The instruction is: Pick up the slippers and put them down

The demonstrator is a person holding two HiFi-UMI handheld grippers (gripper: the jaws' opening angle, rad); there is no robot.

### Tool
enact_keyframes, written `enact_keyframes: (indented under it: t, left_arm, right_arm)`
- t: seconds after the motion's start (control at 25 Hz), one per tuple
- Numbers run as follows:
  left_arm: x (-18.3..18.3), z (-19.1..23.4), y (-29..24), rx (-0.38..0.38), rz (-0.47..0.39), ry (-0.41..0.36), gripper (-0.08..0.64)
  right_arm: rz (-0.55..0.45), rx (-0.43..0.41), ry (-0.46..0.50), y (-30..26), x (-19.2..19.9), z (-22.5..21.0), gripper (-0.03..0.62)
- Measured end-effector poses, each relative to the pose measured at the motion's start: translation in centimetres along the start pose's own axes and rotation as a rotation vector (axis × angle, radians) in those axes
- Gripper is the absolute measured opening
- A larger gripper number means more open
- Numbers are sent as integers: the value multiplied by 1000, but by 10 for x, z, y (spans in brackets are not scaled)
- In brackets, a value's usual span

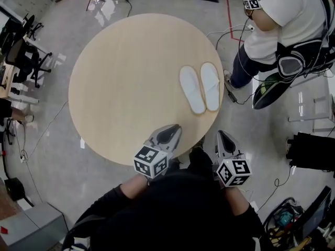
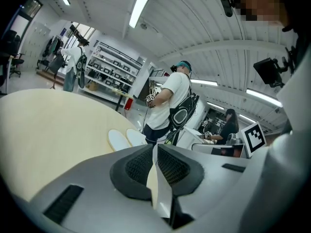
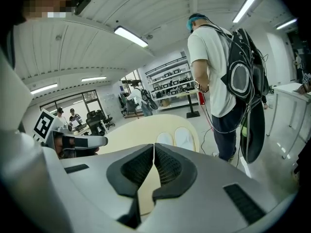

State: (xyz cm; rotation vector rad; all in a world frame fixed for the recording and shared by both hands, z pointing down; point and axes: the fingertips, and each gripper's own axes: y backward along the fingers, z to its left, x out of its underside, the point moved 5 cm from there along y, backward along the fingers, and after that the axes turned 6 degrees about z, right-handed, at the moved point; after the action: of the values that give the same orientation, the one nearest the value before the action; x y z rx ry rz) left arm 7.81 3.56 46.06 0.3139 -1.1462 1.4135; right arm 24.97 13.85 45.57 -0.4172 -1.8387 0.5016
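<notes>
peeking over left hand-held gripper [image 2: 155, 152]: slippers [image 2: 118, 140]

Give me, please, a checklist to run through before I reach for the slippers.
1. Both slippers lying on the table, side by side: ok.
2. Left tongs opened for a grasp: not ok, shut and empty.
3. Right tongs opened for a grasp: not ok, shut and empty.
4. Tabletop bare between tongs and slippers: ok.
5. Bystander away from the slippers: ok, standing off the table's edge.
</notes>
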Motion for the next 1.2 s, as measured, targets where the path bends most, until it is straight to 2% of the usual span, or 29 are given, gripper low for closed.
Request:
enact_keyframes:
  t: [0.32, 0.44, 0.52, 0.6, 0.64, 0.76, 0.84, 1.04, 1.2]
  left_arm:
    - [-28, 29, -57, -89, -7, 49, 26]
    - [-33, 29, -93, -129, -10, 72, 31]
    - [-36, 23, -126, -148, -4, 105, 60]
    - [-35, 23, -154, -167, 9, 142, 118]
    - [-33, 27, -165, -177, 17, 158, 137]
    - [-27, 47, -194, -207, 36, 198, 160]
    - [-25, 63, -208, -227, 52, 224, 166]
    - [-24, 104, -231, -271, 79, 308, 173]
    - [-15, 117, -256, -297, 93, 340, 173]
  right_arm:
    - [43, -92, 23, -67, -31, -47, 17]
    - [70, -119, 25, -85, -38, -81, 18]
    - [95, -130, 29, -93, -43, -112, 18]
    - [129, -146, 36, -107, -47, -136, 21]
    - [146, -155, 38, -116, -47, -144, 28]
    - [194, -167, 35, -151, -46, -165, 134]
    - [221, -160, 41, -174, -47, -174, 163]
    - [277, -151, 53, -227, -54, -184, 173]
    - [319, -164, 45, -253, -45, -199, 173]
